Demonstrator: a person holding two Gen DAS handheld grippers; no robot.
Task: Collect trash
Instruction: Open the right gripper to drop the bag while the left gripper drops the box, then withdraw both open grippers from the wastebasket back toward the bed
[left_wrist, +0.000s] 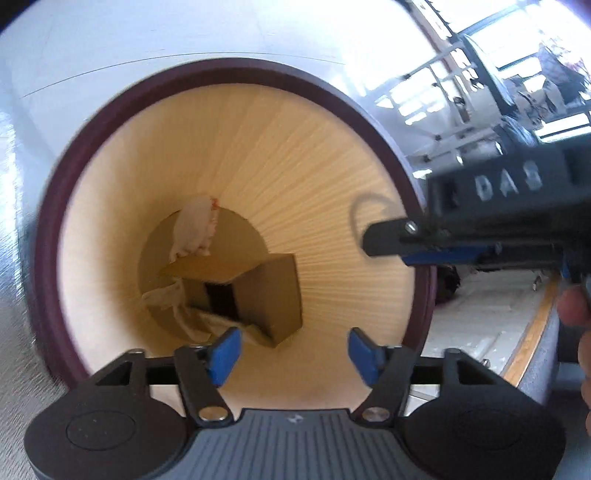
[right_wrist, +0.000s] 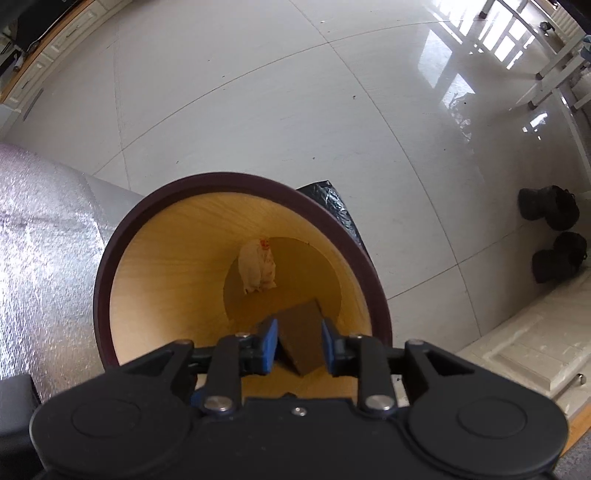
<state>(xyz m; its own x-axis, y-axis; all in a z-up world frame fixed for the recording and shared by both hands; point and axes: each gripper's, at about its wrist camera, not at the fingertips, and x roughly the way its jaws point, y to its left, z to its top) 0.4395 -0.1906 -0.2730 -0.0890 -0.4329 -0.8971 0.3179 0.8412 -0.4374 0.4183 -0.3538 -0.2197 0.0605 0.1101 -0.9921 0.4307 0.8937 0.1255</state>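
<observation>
A round bin (left_wrist: 236, 64) with a dark maroon rim and wood-grain inside stands on the floor under both grippers. At its bottom lie a brown cardboard box (left_wrist: 273, 291), a crumpled white tissue with red marks (left_wrist: 195, 229) and more white paper (left_wrist: 173, 299). My left gripper (left_wrist: 293, 347) hangs open above the bin mouth, with nothing between its blue pads. My right gripper (left_wrist: 373, 240) reaches over the right rim, its tips empty. In the right wrist view the bin (right_wrist: 229, 179) is below the right gripper (right_wrist: 299, 334), whose jaws are slightly apart; the box (right_wrist: 301, 350) shows through the gap, far below, beside the tissue (right_wrist: 256, 266).
A silver foil mat (right_wrist: 44, 229) lies left of the bin and a black foil sheet (right_wrist: 332, 206) behind it. Black shoes (right_wrist: 550, 206) sit on the white tile floor at the right, near a white panel (right_wrist: 517, 350). A person's fingers (left_wrist: 572, 306) hold the right gripper.
</observation>
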